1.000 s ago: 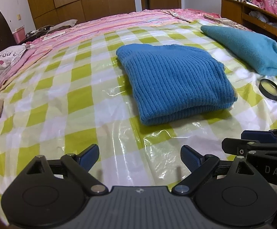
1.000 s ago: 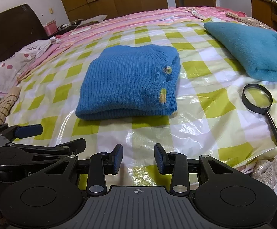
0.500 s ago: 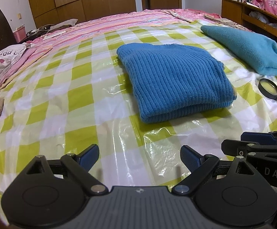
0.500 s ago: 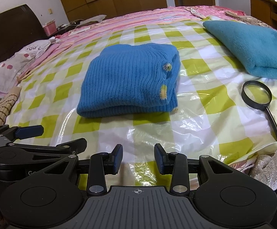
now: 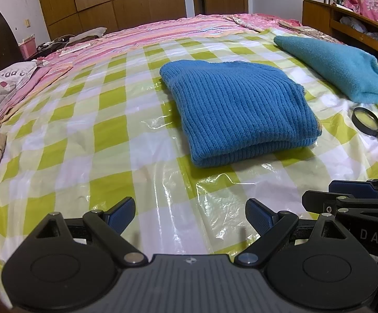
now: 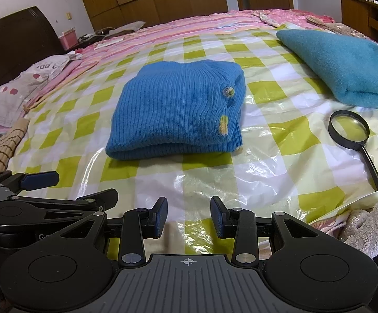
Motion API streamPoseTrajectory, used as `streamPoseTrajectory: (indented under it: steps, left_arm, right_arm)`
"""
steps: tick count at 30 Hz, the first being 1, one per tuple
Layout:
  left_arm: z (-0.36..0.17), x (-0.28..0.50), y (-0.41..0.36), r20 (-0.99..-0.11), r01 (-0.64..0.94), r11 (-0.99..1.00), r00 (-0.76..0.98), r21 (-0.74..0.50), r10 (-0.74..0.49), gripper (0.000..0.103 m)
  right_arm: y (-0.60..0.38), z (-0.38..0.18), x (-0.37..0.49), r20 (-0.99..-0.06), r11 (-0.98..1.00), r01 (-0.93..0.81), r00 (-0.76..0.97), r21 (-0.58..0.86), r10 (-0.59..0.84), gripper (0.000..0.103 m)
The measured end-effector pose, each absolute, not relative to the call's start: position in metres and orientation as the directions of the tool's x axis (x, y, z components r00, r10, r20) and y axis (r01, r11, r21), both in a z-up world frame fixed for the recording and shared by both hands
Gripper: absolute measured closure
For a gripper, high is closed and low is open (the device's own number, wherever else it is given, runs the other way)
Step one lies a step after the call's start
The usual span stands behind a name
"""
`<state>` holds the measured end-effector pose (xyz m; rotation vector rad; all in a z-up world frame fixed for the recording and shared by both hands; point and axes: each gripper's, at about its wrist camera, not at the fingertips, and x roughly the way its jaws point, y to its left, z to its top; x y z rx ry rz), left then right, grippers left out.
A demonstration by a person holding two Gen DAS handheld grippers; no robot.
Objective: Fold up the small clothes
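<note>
Hovering low over the checked plastic sheet (image 5: 66, 143) on the bed: both grippers, side by side, neither touching cloth; left gripper (image 5: 190, 215) has its blue-padded fingers spread wide, nothing between them; right gripper (image 6: 189, 217) has its jaws parted but narrower, also holding nothing; each gripper shows at the edge of the other's view.

Blue ribbed knit sweater (image 5: 241, 112) lies folded into a compact rectangle mid-sheet, ahead of both grippers and well apart from the fingertips; doubled fold edge faces the cameras; in the right wrist view a small round button (image 6: 228, 91) and a yellow patch (image 6: 222, 127) show near its right edge.

Teal fleece garment (image 6: 345, 65) sits folded further back on the right, apart from the sweater; magnifying glass (image 6: 349, 129) lies flat on the sheet between that garment and the right gripper, handle pointing toward the camera; white fluffy fabric (image 6: 366, 224) at the near right corner; pink striped bedding (image 5: 142, 36) beyond the sheet; wooden wardrobe (image 5: 110, 0) against the back wall.
</note>
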<state>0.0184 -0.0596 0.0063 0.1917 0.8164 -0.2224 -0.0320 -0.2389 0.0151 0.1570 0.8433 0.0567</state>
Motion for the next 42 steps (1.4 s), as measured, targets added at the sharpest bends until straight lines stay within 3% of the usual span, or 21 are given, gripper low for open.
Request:
streamPoseTrajectory:
  steps: [42]
  left_arm:
    - [0.0021,0.0192,-0.0593,-0.751,0.270,0.960,0.648,0.069,-0.128,0.010]
  right_arm:
    - [-0.2388,0.0110,-0.0338,-0.744,0.987,0.015,0.659,0.159,0.109,0.067]
